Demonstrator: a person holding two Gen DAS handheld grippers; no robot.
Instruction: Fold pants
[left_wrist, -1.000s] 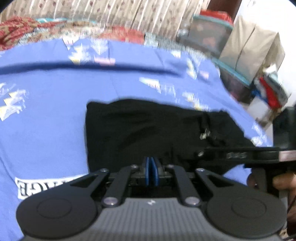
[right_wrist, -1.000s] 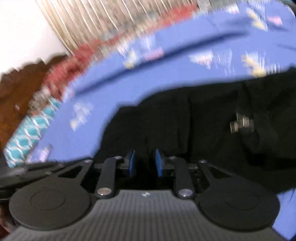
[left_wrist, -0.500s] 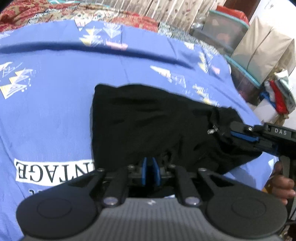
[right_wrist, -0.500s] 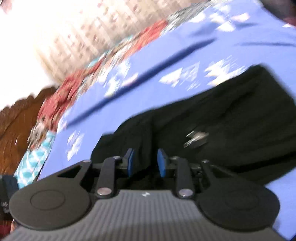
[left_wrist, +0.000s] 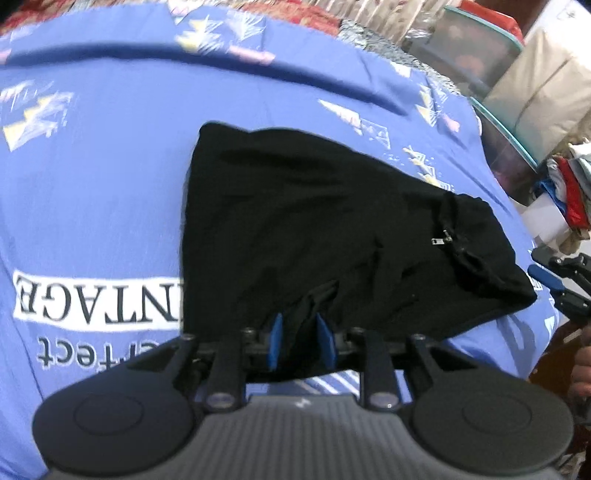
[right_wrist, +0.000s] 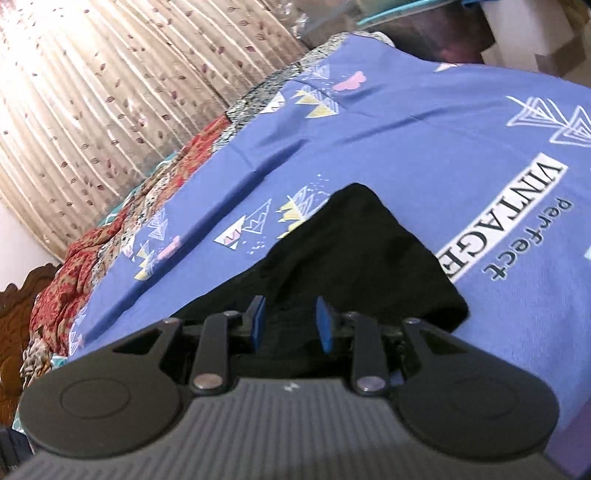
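Now the black pants (left_wrist: 314, 229) lie folded into a compact block on the blue bedsheet (left_wrist: 92, 166), near the bed's front edge, with the zipper (left_wrist: 441, 240) facing up toward the right side; a second ago the left gripper (left_wrist: 301, 338) had its blue pads pressed together on the near edge of the cloth, and now its jaws stand apart with only a loose ridge of fabric between them, touching neither pad firmly; the right gripper (right_wrist: 290, 323) is likewise spread wide, and half a second ago it sat at the zipper end, whereas now it hangs just off the pants' corner, holding nothing; this likely means the fold has been released and laid down, so the pants may need only smoothing or one more fold.
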